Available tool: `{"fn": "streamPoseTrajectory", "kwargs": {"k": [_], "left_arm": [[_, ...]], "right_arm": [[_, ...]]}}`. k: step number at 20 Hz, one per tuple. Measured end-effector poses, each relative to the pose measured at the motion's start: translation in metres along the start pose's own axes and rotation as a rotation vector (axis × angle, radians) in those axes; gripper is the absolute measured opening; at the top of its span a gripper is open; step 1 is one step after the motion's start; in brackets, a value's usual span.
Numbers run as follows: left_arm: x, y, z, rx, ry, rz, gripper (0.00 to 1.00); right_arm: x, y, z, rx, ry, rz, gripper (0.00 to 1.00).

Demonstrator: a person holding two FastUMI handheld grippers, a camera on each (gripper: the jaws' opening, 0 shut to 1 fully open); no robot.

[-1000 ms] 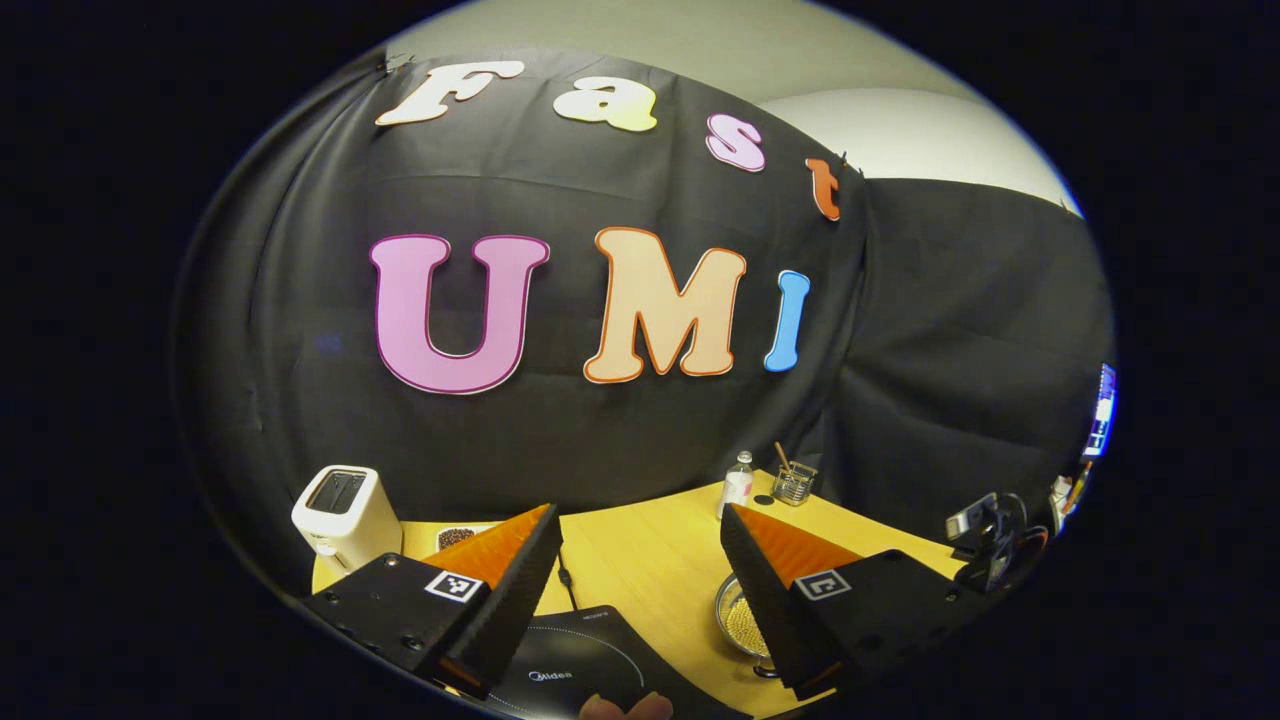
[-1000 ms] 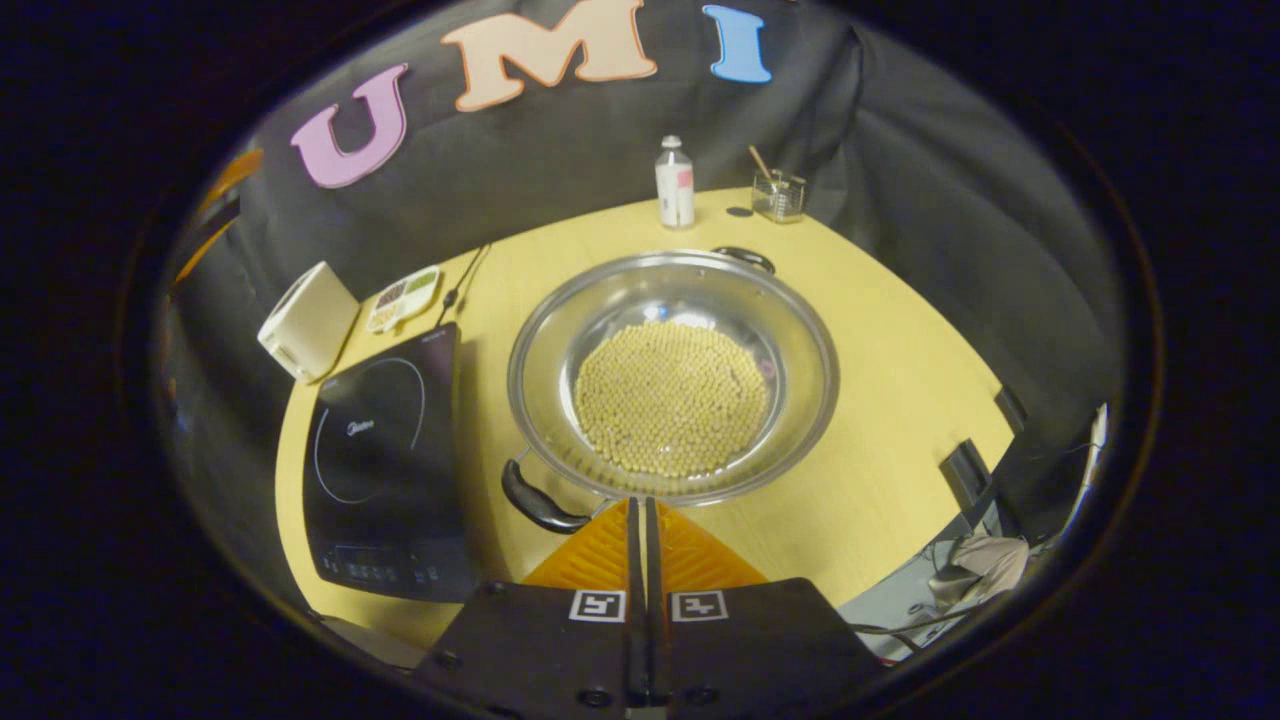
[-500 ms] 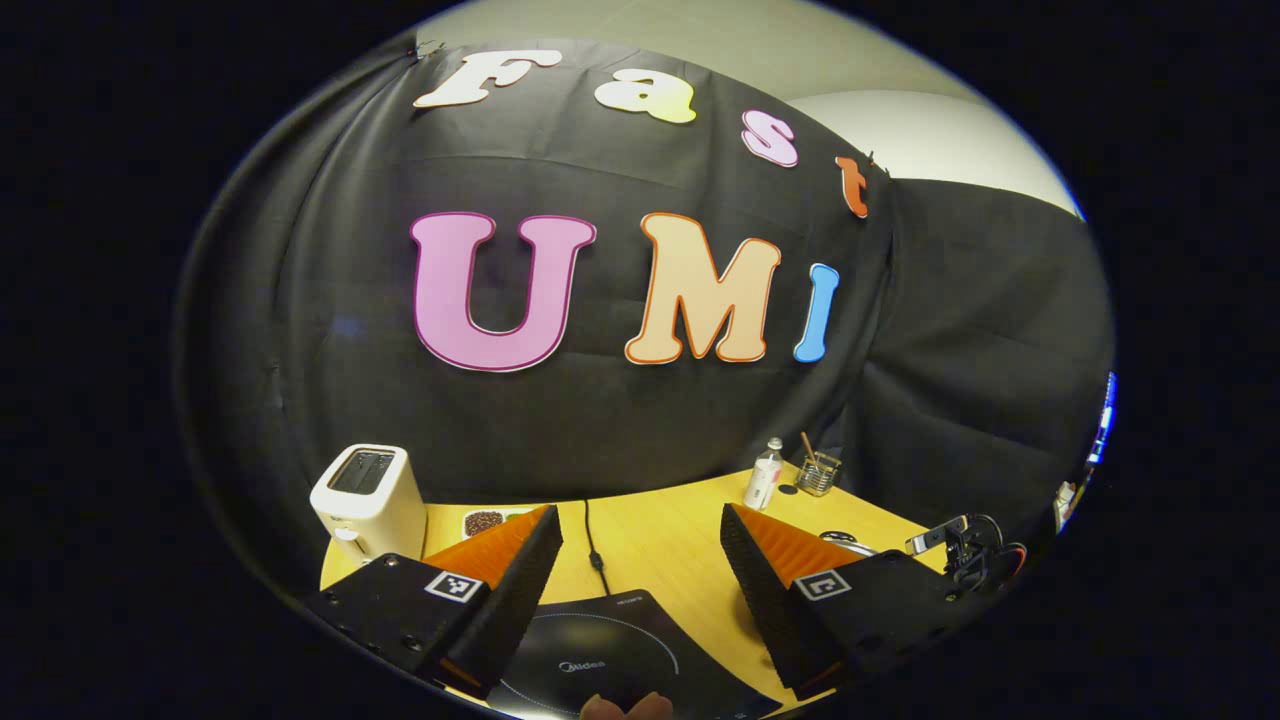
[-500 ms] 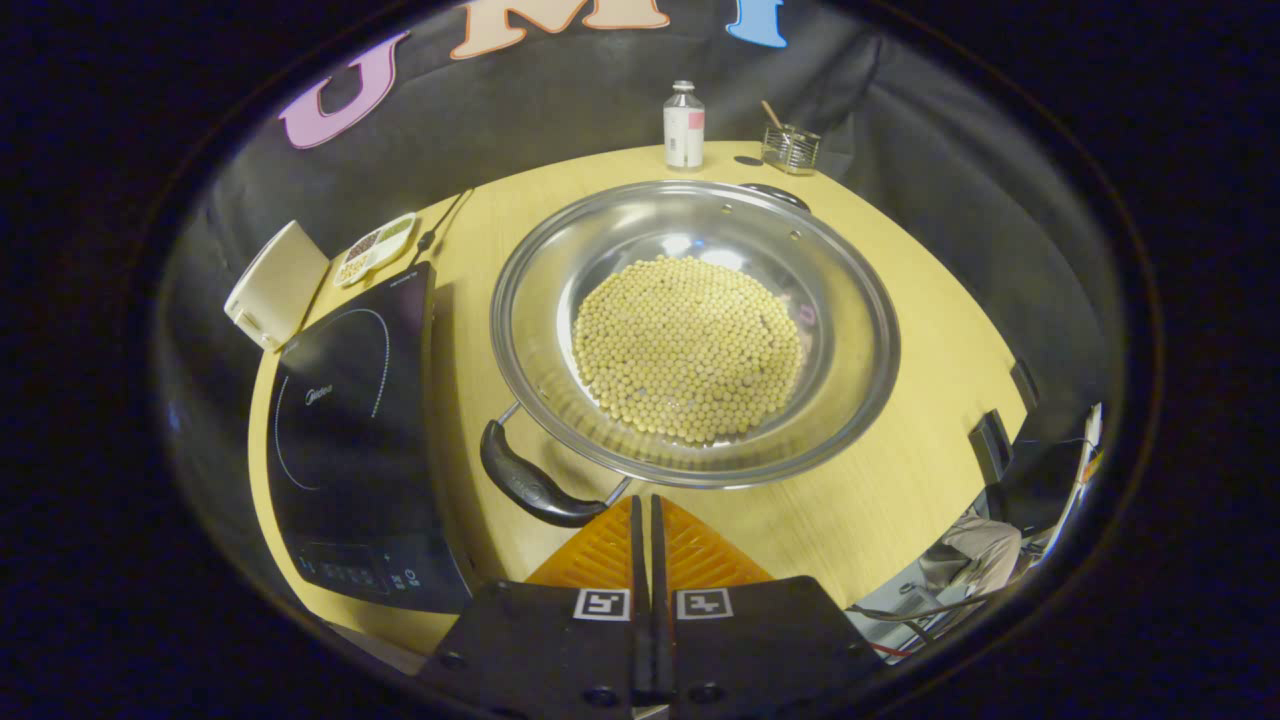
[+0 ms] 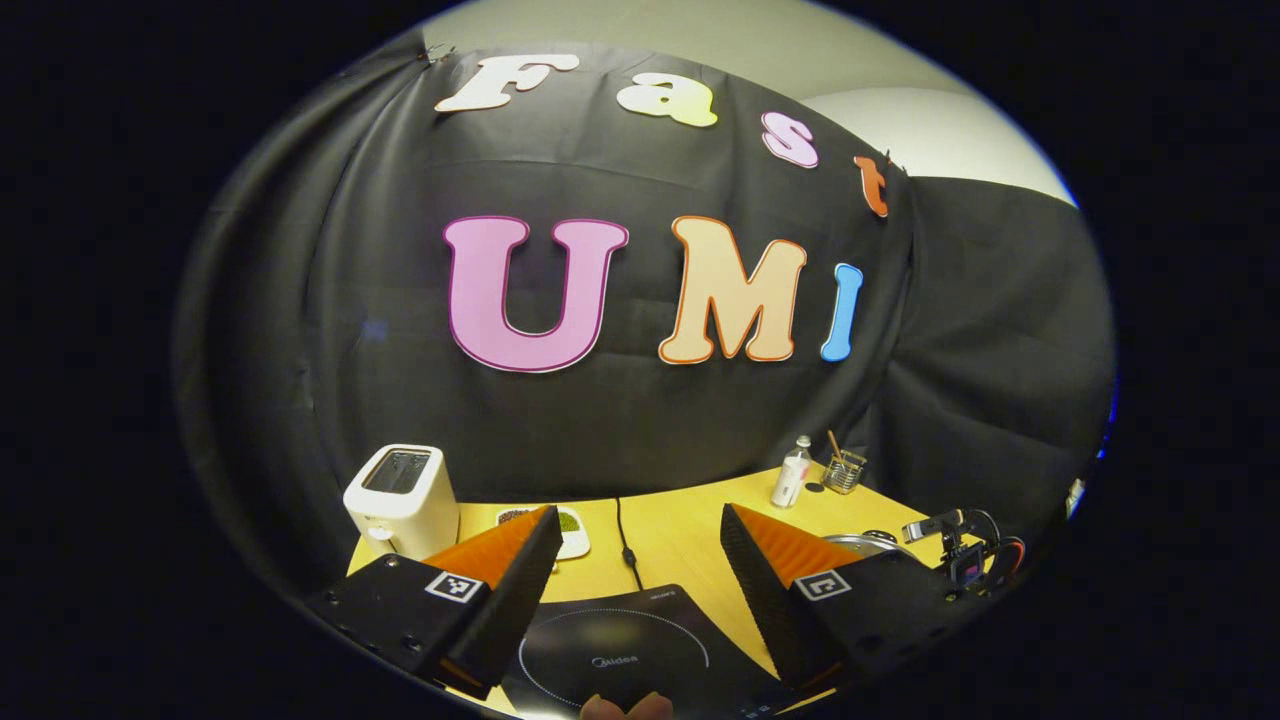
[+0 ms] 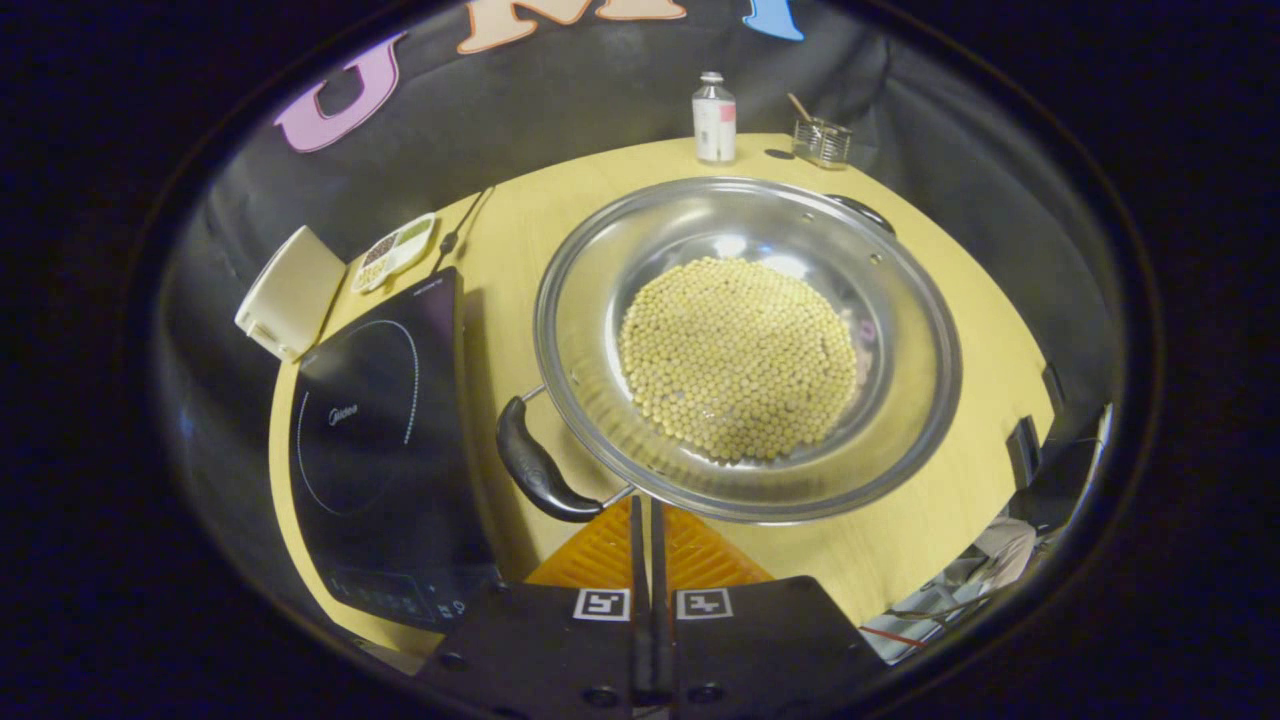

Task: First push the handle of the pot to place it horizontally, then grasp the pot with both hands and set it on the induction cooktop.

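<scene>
A steel pot (image 6: 590, 400) holding yellow beans stands on the wooden table, with one black handle (image 6: 540, 470) at its near left and the other (image 6: 862, 211) at its far right. To its left lies the black induction cooktop (image 6: 380, 440). My right gripper (image 6: 645, 505) is shut with nothing in it, its tips at the pot's near rim just right of the near handle. My left gripper (image 5: 638, 515) is open above the cooktop (image 5: 620, 655). The pot's rim (image 5: 865, 543) and the right gripper (image 5: 960, 555) show at the far right of the left gripper view.
A white toaster (image 6: 290, 300) and a compartment tray (image 6: 400, 250) stand behind the cooktop, whose cable (image 6: 455, 235) runs back. A small bottle (image 6: 713, 118) and a glass with a stick (image 6: 822, 142) stand at the far edge. A fingertip (image 5: 625, 708) shows below.
The right gripper has closed in on the pot's near rim, and the near handle has swung a little leftward and stands more upright. The left gripper has turned left, bringing more cooktop into view.
</scene>
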State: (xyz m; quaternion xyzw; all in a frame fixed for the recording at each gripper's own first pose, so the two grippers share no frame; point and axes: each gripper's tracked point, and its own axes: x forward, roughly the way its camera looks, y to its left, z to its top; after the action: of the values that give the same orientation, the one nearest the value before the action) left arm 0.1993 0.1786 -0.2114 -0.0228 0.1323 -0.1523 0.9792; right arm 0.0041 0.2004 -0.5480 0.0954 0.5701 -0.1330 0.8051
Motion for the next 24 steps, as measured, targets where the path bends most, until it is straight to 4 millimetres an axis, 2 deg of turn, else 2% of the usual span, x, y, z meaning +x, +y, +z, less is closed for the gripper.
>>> {"fn": "streamPoseTrajectory", "kwargs": {"k": [10,15,16,17,21,24], "left_arm": [[-0.016,0.017,-0.004,-0.01,0.01,0.09,0.97],[-0.02,0.015,-0.004,-0.013,0.015,0.089,0.97],[-0.019,0.013,-0.006,-0.015,0.02,0.082,0.97],[-0.02,0.009,-0.008,-0.021,0.025,0.073,0.97],[-0.019,-0.006,-0.013,-0.04,0.043,0.04,0.97],[-0.021,-0.025,-0.024,-0.065,0.082,0.012,0.97]], "right_arm": [[0.015,0.04,0.018,0.117,0.053,0.116,0.02],[0.004,0.06,0.025,0.145,0.046,0.189,0.03],[-0.001,0.061,0.027,0.146,0.035,0.204,0.0],[-0.007,0.06,0.031,0.148,0.017,0.22,0.03],[-0.028,0.049,0.051,0.142,-0.057,0.267,0.03],[-0.036,0.024,0.065,0.111,-0.121,0.243,0.0]]}}
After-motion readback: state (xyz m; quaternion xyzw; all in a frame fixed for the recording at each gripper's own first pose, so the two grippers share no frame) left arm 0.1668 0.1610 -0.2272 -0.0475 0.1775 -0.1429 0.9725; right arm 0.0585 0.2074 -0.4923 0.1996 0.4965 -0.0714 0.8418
